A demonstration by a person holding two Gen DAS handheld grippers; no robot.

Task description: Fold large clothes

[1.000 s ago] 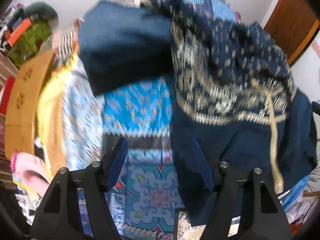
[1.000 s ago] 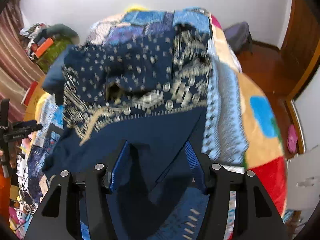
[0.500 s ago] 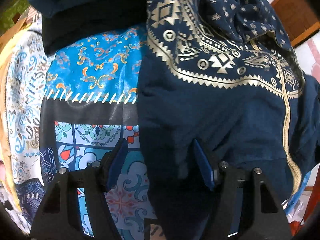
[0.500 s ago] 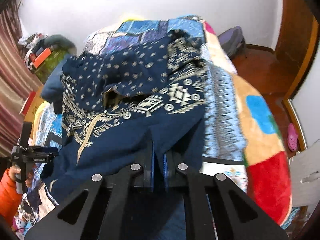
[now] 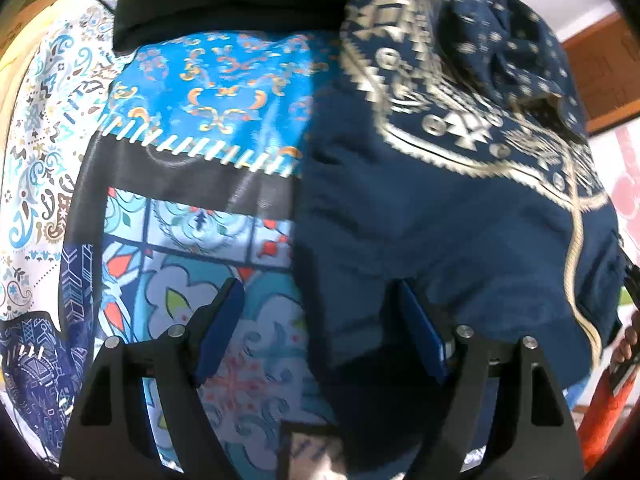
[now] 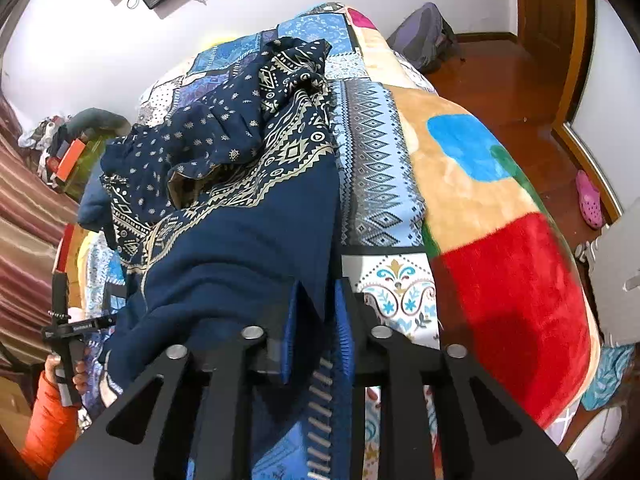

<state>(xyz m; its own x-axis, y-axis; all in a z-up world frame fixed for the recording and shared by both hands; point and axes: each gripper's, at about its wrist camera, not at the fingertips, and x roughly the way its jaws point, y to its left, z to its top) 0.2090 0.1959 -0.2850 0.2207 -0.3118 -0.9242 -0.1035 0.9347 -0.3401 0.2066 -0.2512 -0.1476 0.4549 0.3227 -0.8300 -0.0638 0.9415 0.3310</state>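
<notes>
A large navy garment (image 6: 248, 216) with gold ethnic print lies crumpled on the patchwork bed cover (image 6: 376, 168). My right gripper (image 6: 316, 308) is shut on its plain navy hem and lifts that edge. In the left wrist view the same garment (image 5: 440, 208) covers the right half. My left gripper (image 5: 320, 304) is open, low over the bed cover (image 5: 208, 92), with the garment's left edge lying between its fingers and its right finger (image 5: 420, 328) against the cloth. The left gripper also shows in the right wrist view (image 6: 68, 320) at the far left.
A folded dark garment (image 5: 224, 4) lies at the far end of the bed. A red and tan fleece blanket (image 6: 500, 248) covers the bed's right side. A pink slipper (image 6: 590, 200) and a grey backpack (image 6: 424, 40) lie on the wooden floor.
My right gripper closed on the navy hem and has raised it. My left gripper dropped closer to the bed and slid in against the garment's left edge, staying open.
</notes>
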